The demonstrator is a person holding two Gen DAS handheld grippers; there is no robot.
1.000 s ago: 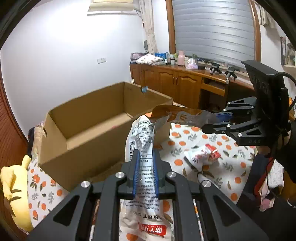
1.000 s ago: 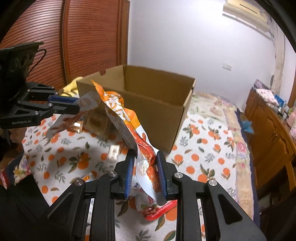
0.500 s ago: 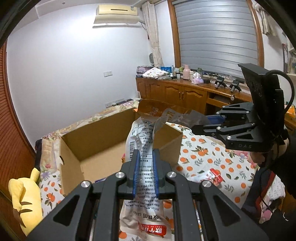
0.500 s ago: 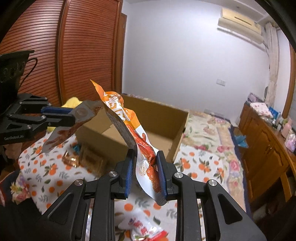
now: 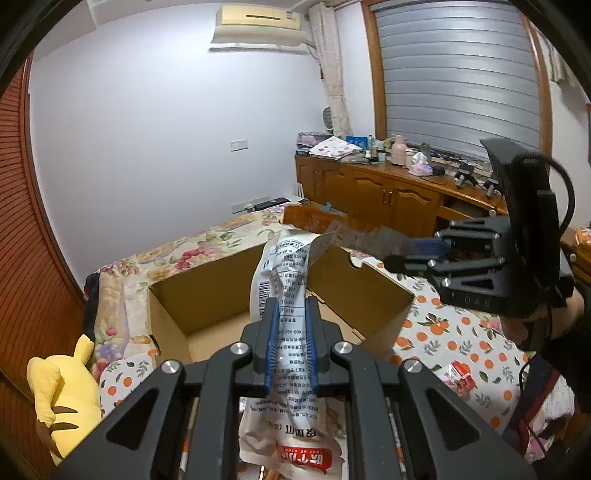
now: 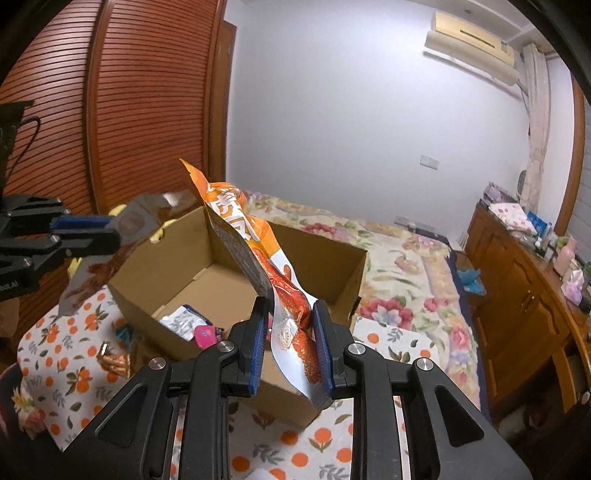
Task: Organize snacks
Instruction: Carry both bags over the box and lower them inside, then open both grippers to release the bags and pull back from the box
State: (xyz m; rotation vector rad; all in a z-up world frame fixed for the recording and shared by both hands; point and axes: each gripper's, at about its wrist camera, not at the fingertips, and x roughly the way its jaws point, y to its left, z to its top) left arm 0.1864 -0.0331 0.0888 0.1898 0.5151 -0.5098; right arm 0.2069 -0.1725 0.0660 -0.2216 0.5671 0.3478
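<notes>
Both grippers have risen, so we now look down into the cardboard box. Our left gripper is clenched on a white snack bag, our right gripper on an orange bag, each above the box's near edge. A few snacks already lie inside; loose packets on the tablecloth remain.

Two claws: left claw, right claw, each w/ one snack bag: a white printed bag and an orange bag. One open cardboard box. Inside it approx. three small packets, hard to tell apart. Loose snacks outside the box: one red-and-white packet, one orange-brown packet. One yellow plush toy. One AC unit on the wall.
</notes>
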